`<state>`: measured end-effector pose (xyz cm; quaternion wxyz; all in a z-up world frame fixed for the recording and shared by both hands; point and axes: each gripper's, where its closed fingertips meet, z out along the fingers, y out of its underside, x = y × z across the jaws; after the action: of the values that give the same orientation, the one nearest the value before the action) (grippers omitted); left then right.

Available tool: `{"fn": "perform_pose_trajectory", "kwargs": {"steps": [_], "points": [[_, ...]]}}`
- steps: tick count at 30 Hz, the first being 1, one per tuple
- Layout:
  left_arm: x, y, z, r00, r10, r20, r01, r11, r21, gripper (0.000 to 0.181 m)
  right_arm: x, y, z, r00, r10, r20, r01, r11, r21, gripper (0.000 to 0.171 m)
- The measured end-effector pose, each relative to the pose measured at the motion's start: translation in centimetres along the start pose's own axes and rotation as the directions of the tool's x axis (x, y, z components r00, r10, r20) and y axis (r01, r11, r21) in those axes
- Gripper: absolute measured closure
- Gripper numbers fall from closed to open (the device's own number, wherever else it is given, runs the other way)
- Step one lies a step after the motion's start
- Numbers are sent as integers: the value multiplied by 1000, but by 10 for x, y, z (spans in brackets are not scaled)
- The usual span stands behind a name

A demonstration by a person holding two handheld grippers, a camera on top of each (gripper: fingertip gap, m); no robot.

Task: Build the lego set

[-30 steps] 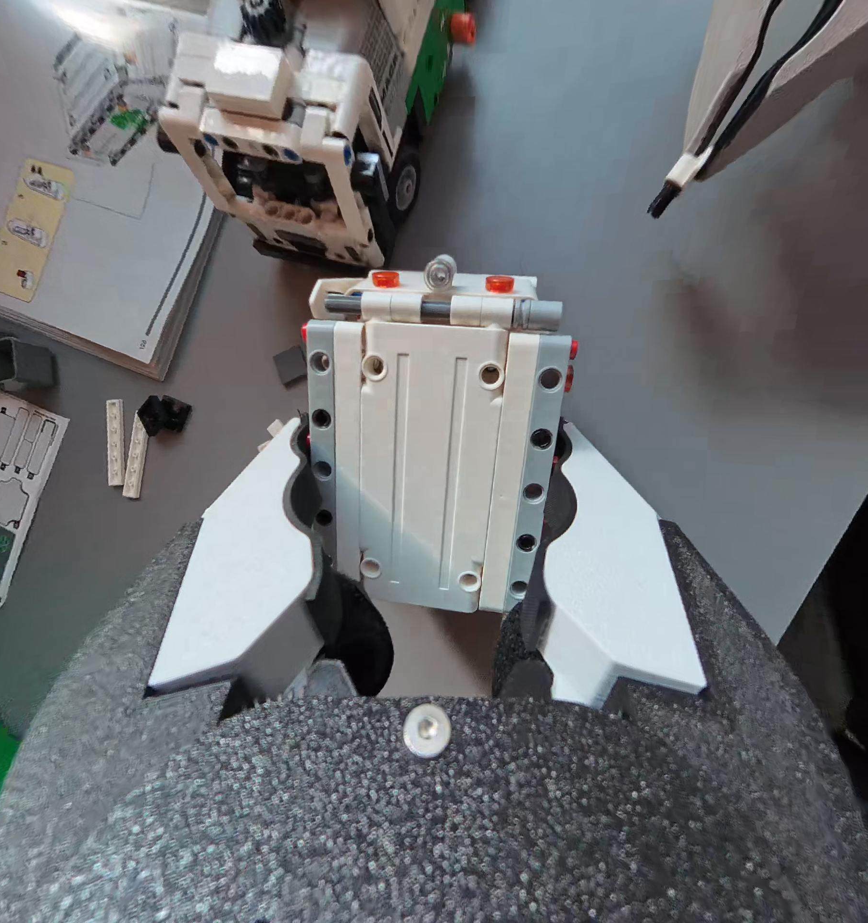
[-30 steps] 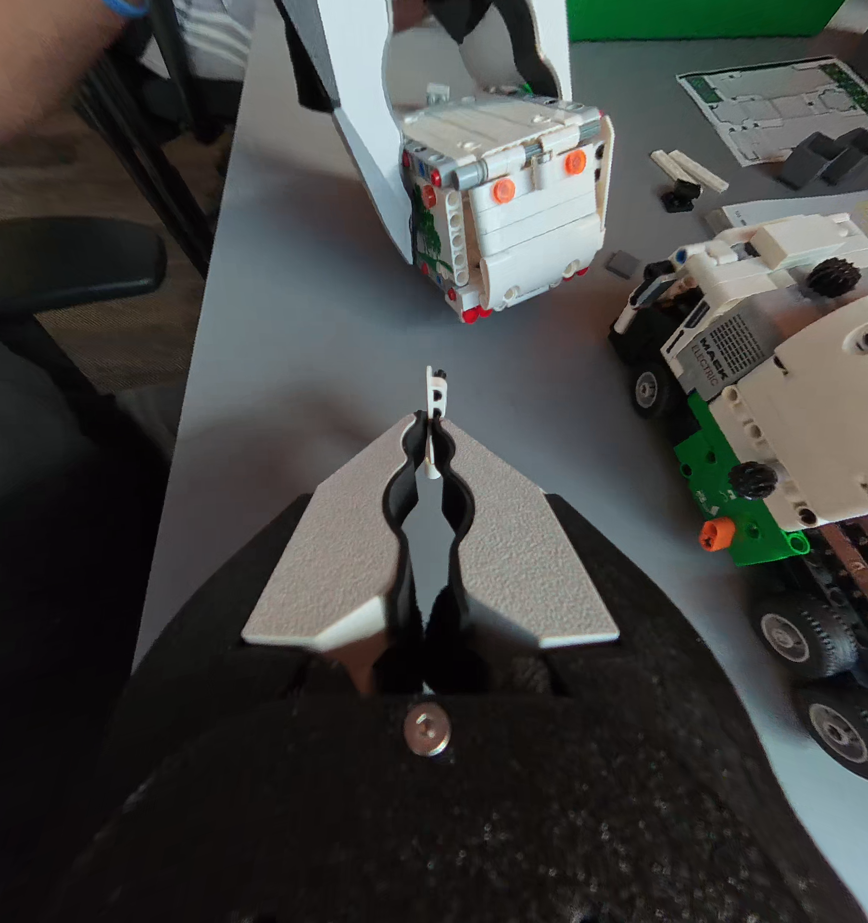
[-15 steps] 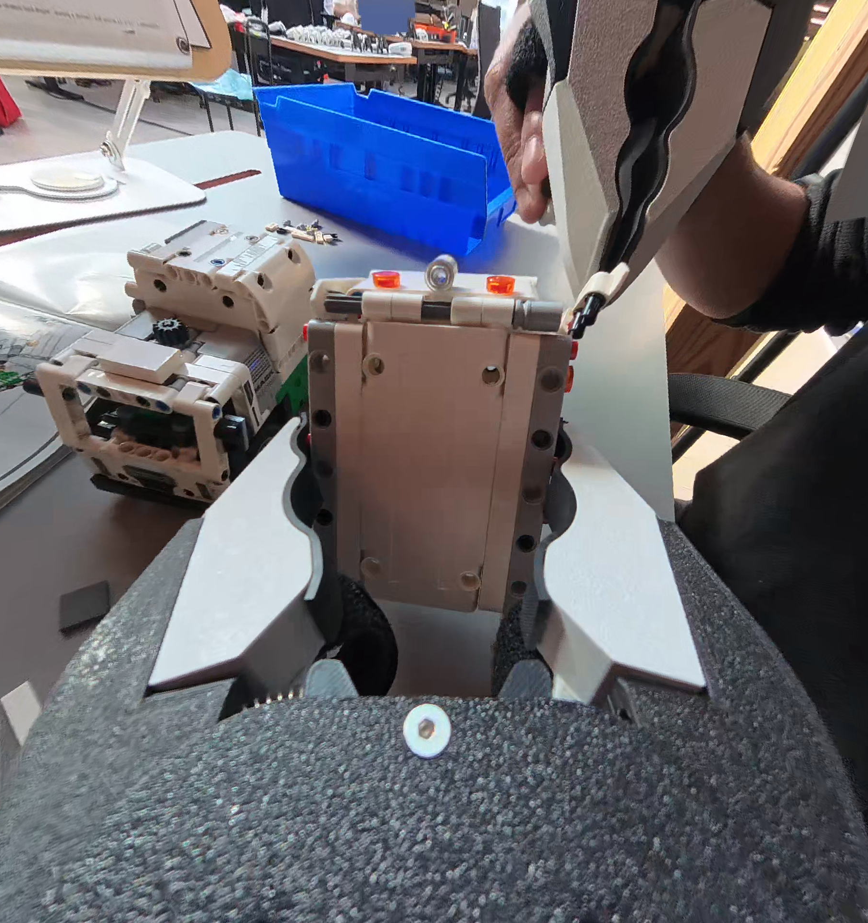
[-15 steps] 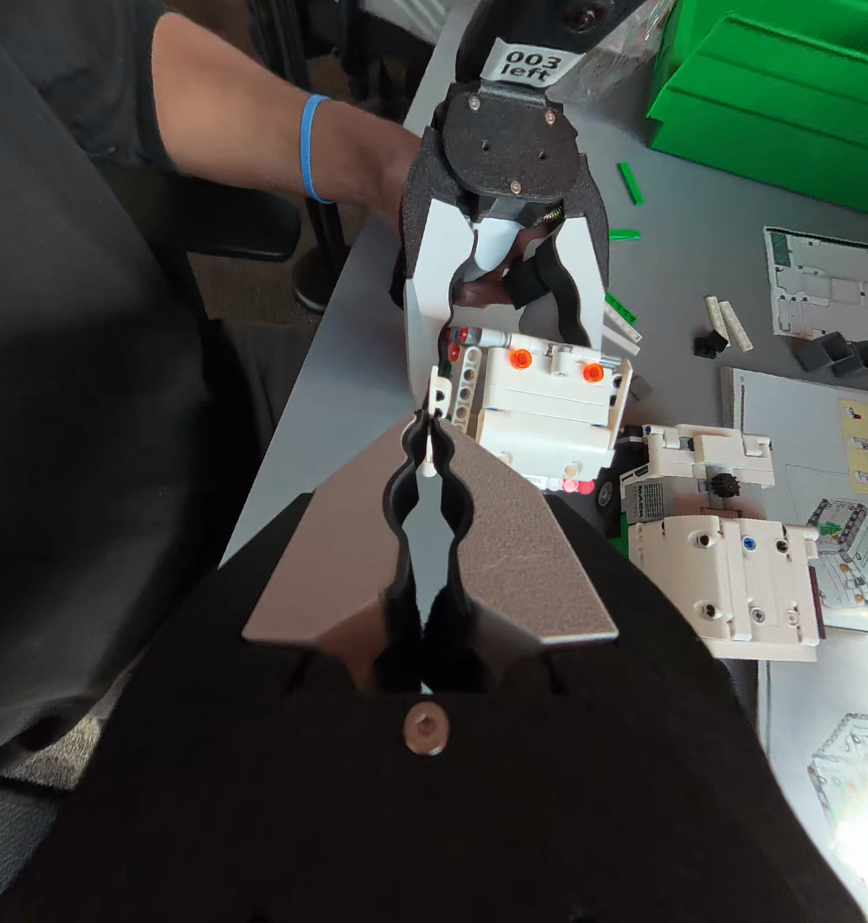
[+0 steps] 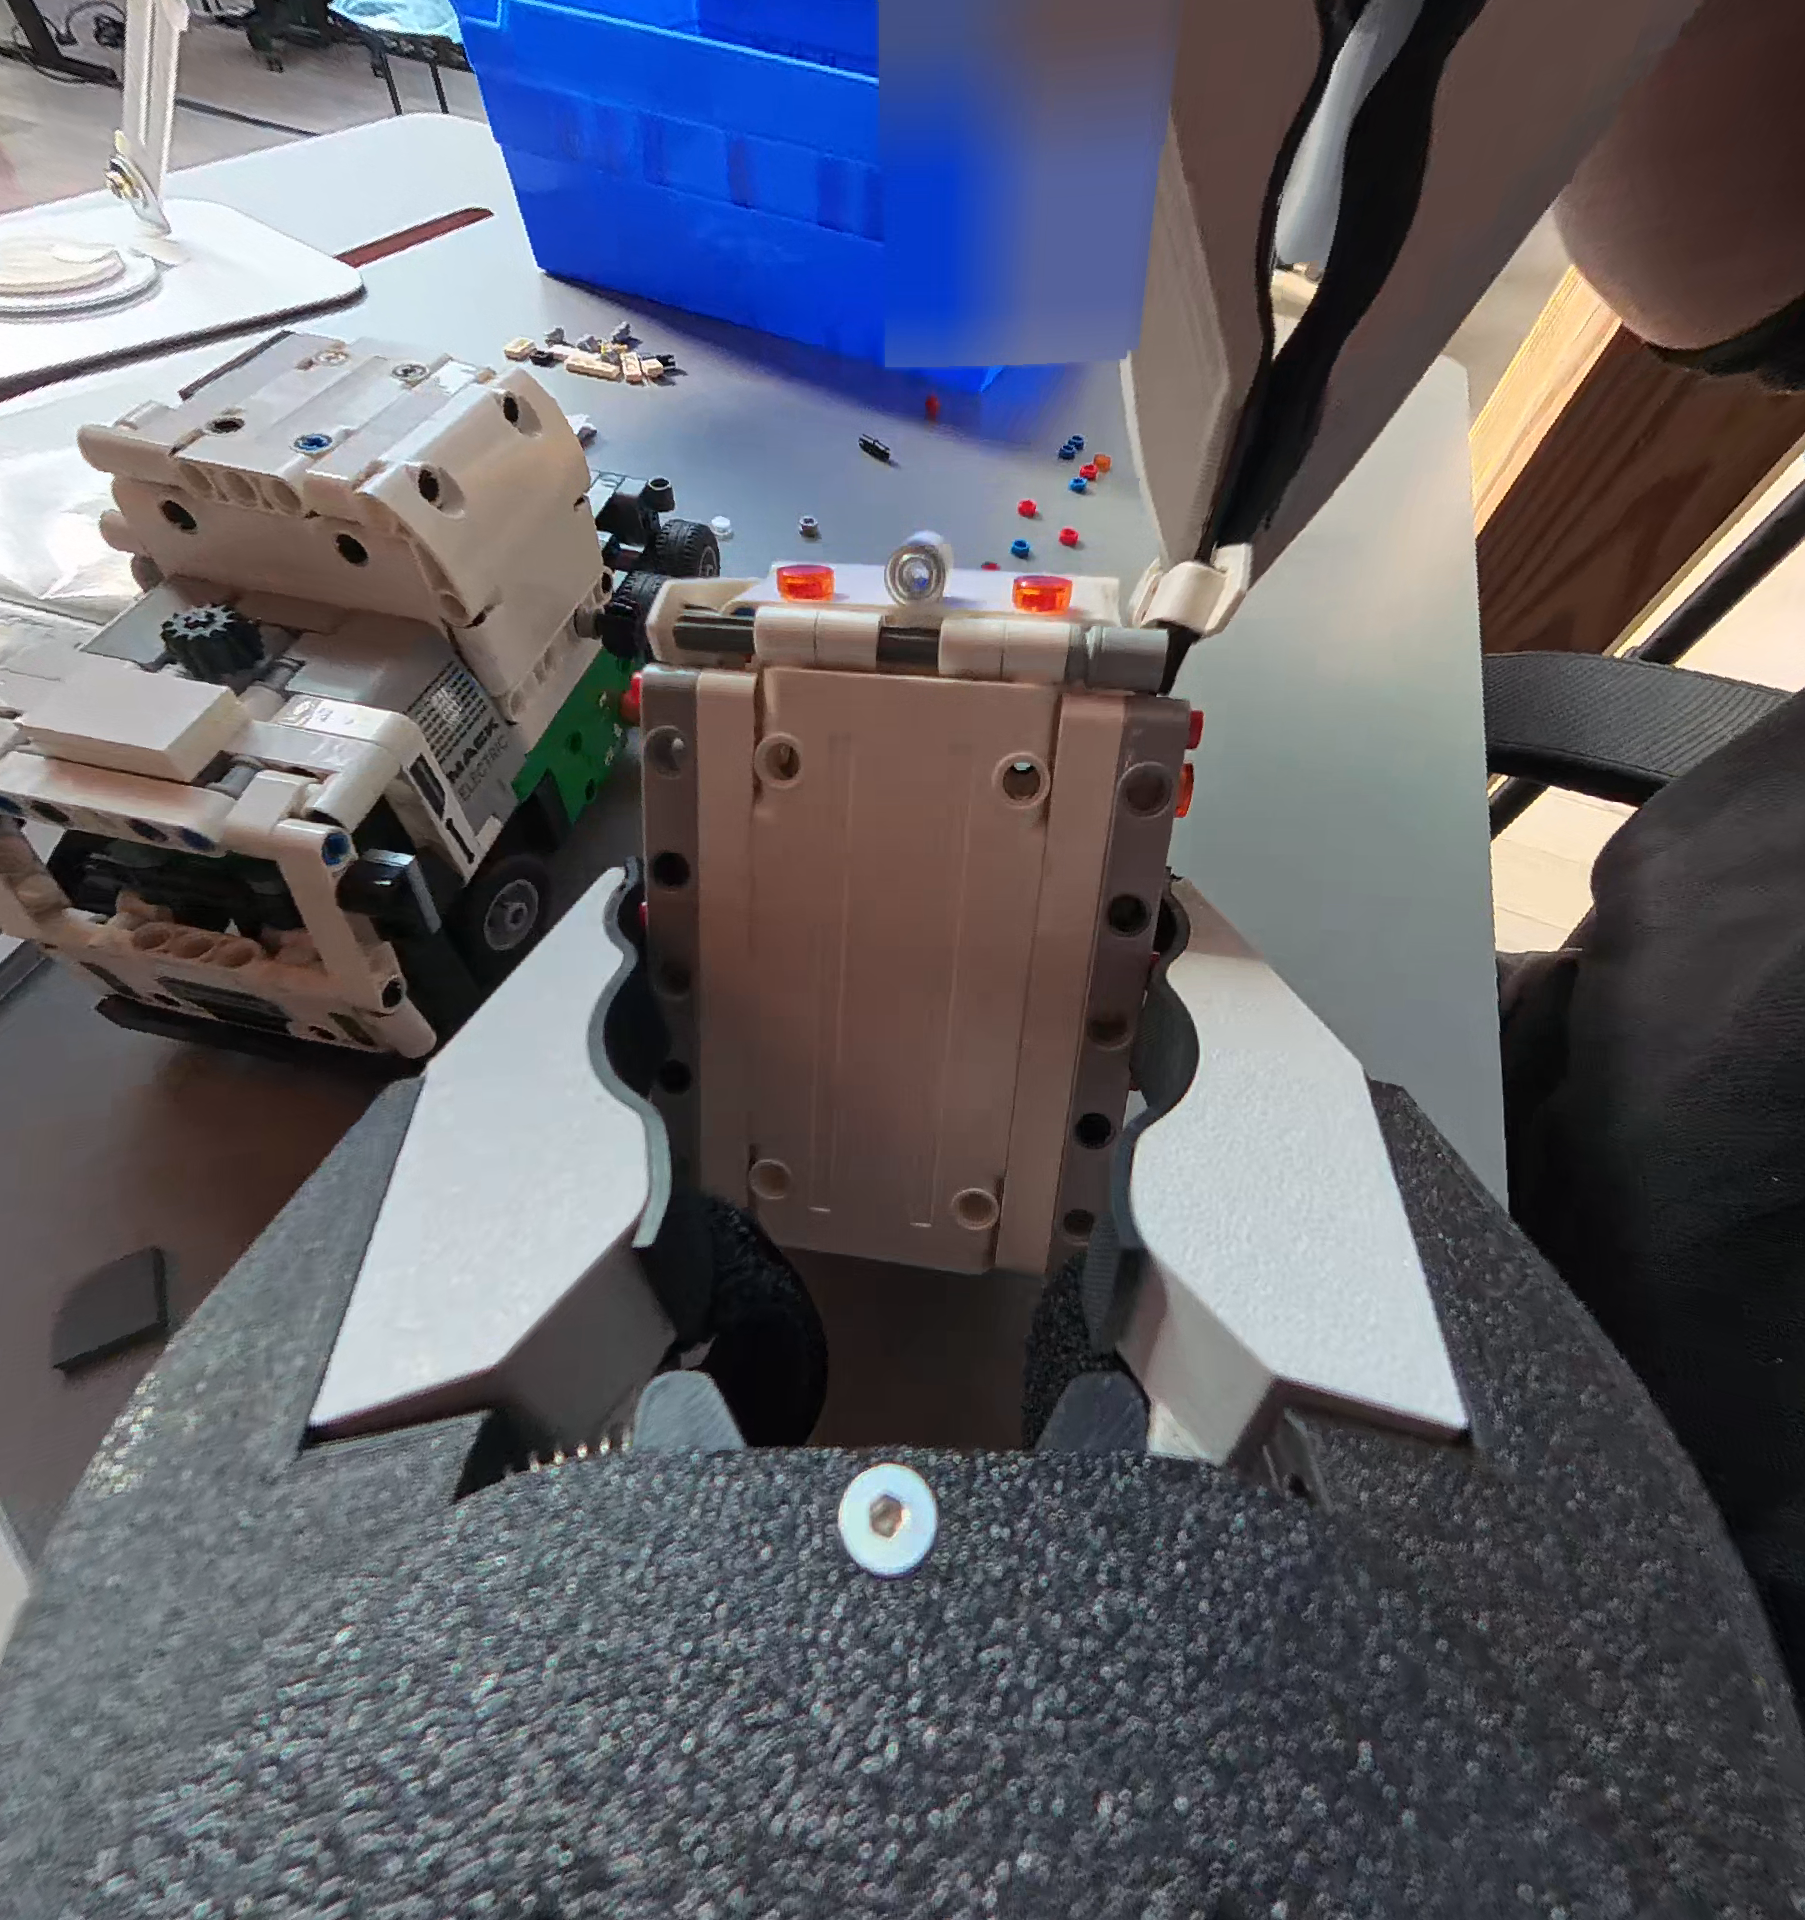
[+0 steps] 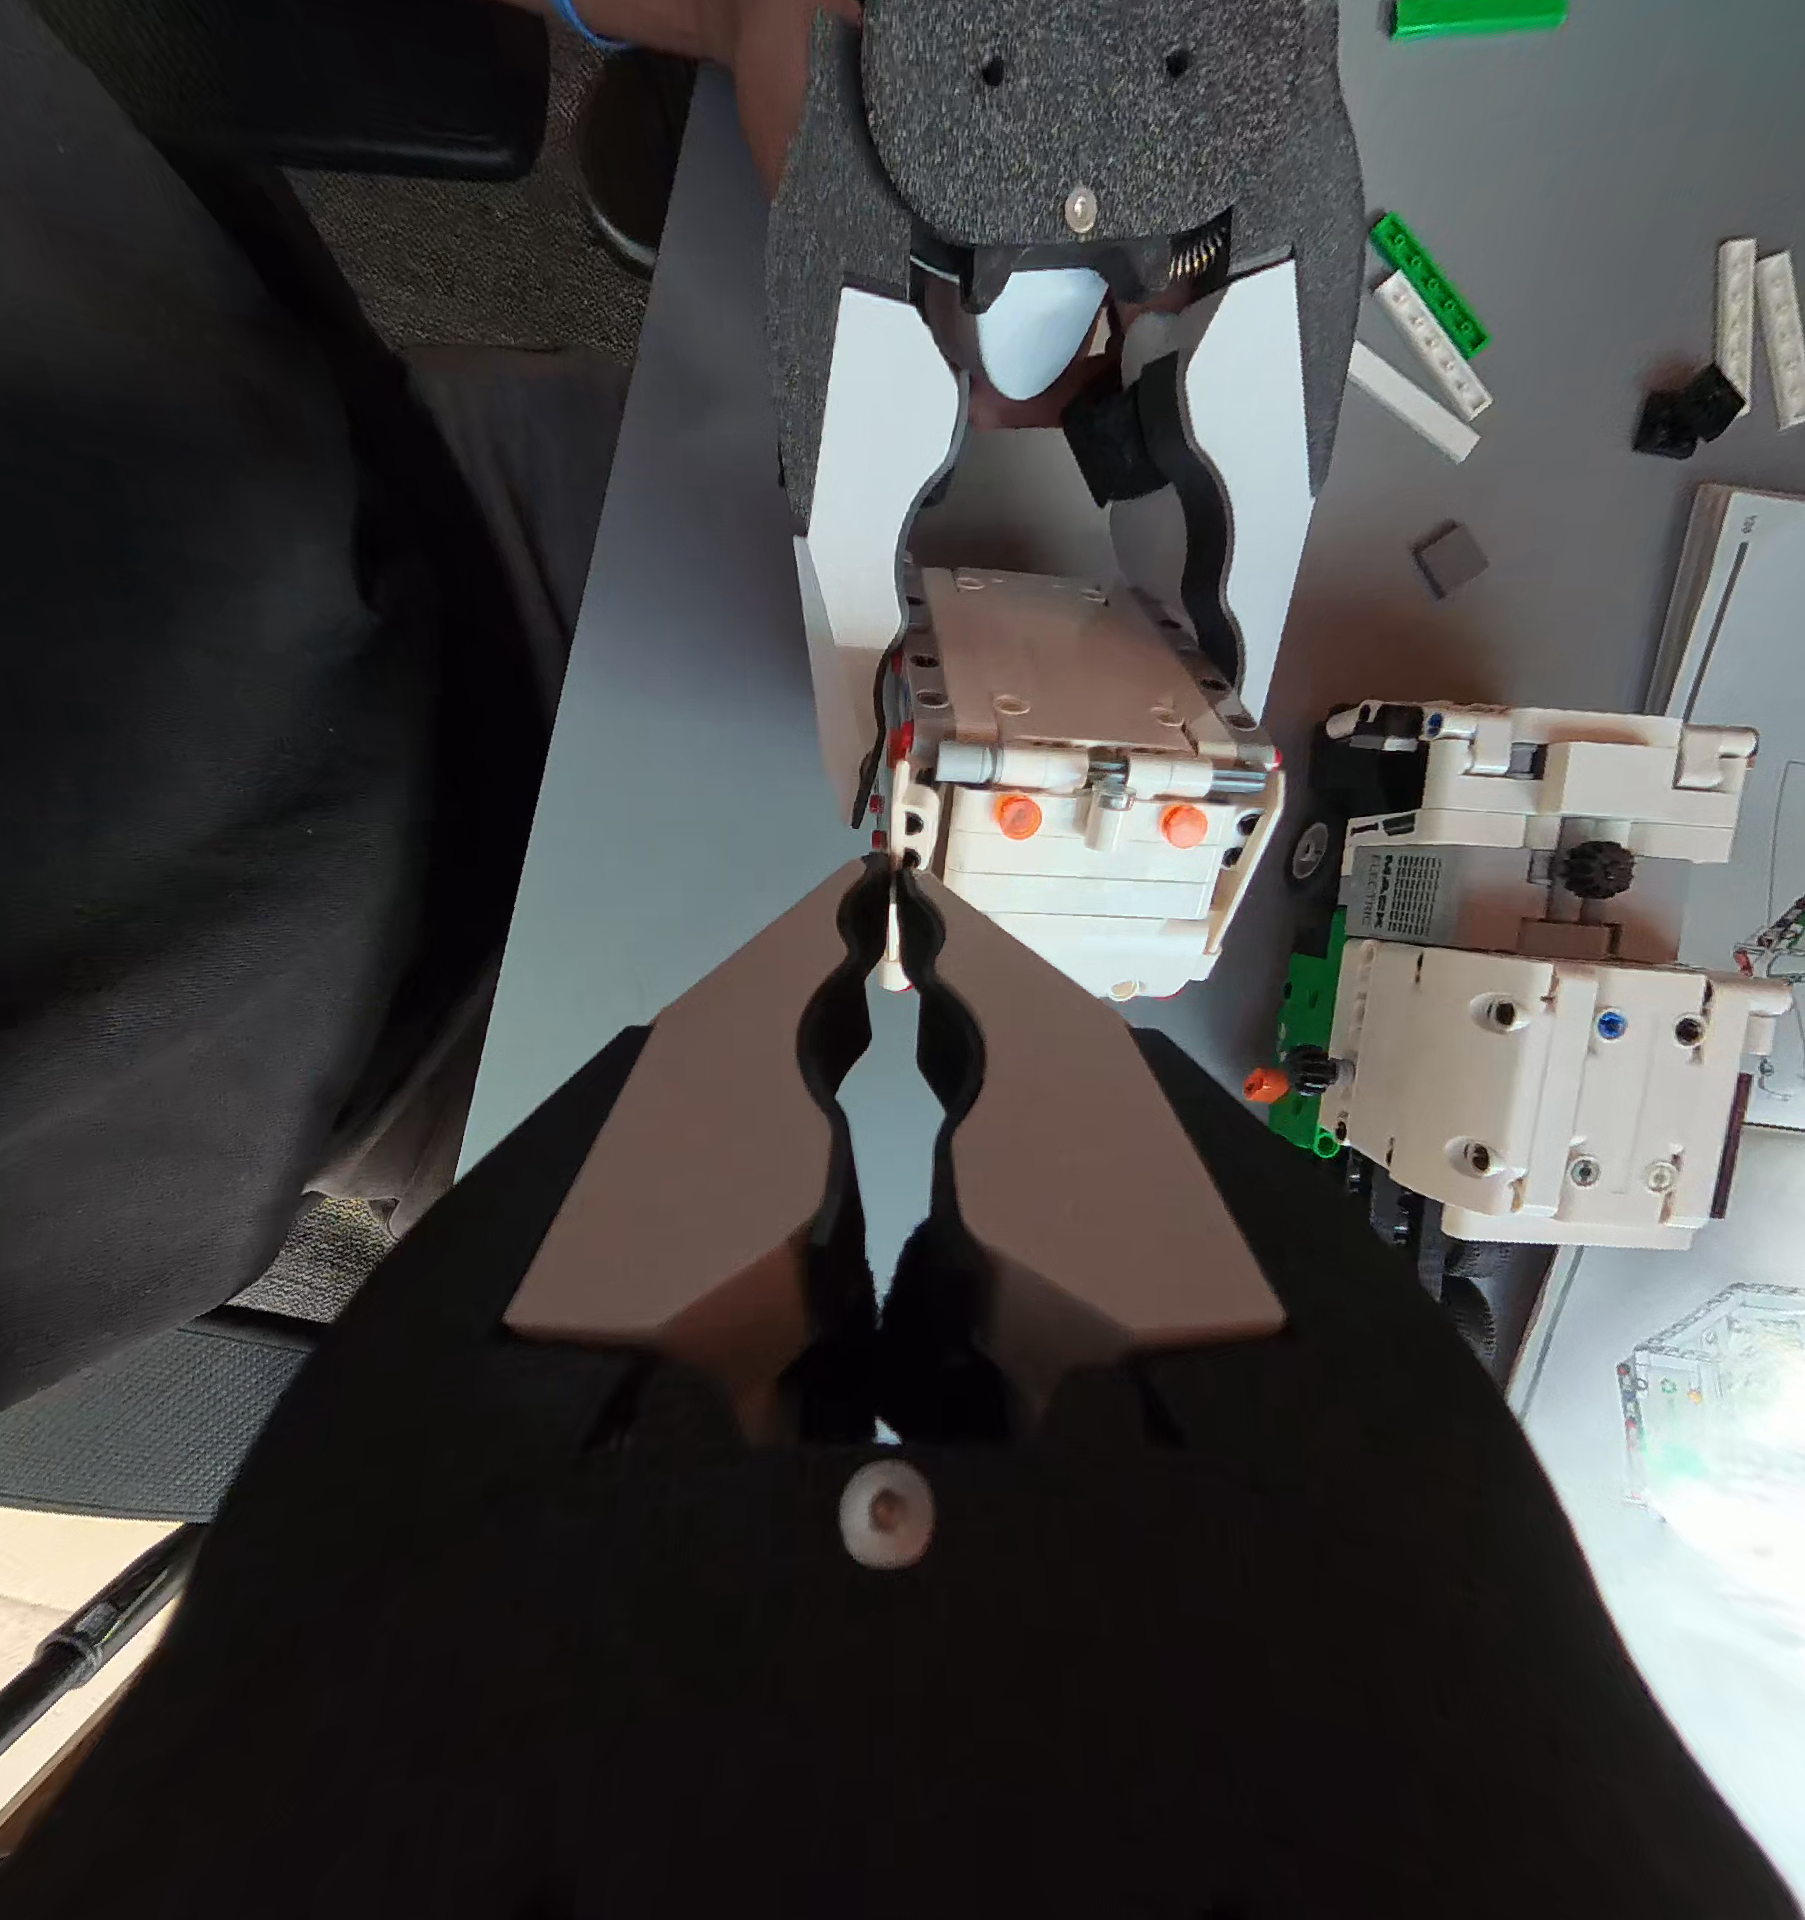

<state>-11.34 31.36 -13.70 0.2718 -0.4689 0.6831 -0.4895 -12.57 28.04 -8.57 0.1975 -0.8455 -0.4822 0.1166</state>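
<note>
My left gripper [image 5: 903,904] is shut on a white and grey box-shaped lego body [image 5: 908,935] with two orange studs at its far end, held above the table; it also shows in the right wrist view [image 6: 1064,831]. My right gripper [image 6: 890,878] is shut on a small white lego piece [image 6: 893,920] and presses it against the body's near left corner. In the left wrist view the right gripper [image 5: 1194,597] reaches down from the top right, with the white piece [image 5: 1189,601] touching the body's far right corner. The white and green lego truck [image 5: 285,727] stands to the left.
A blue bin [image 5: 732,177] stands at the back with small loose pieces [image 5: 1064,509] in front of it. The instruction booklet [image 6: 1771,831], white and green plates [image 6: 1428,332] and a dark tile [image 6: 1449,559] lie on the grey table. A person's dark clothing and a chair are beside the table edge. My right fingertips sit around 7 cm from my left ones. From my left tips it is roughly 12 cm to the dark tile [image 6: 1449,559]; from my right, 20 cm. It is also in sight in the left wrist view [image 5: 114,1302].
The right gripper has moved in closer, bringing the small white piece against the corner of the held body. The left gripper has tilted lower and still holds the body.
</note>
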Motion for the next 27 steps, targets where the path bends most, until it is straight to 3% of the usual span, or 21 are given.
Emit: {"fn": "perform_pose_trajectory", "kwargs": {"steps": [10, 17, 27], "points": [[3, 5, 3, 998, 59, 0, -59, 997, -42, 90, -6, 6, 6, 985, 45, 166, -61, 994, 90, 171], [4, 7, 5, 993, 116, 12, -115, 992, -59, 90, -10, 12, 10, 987, -4, 160, 6, 1000, -11, 171], [-1, 8, 1, 994, 101, 43, -99, 994, -51, 91, -7, 9, 13, 992, -19, 127, 22, 999, -24, 171]]}}
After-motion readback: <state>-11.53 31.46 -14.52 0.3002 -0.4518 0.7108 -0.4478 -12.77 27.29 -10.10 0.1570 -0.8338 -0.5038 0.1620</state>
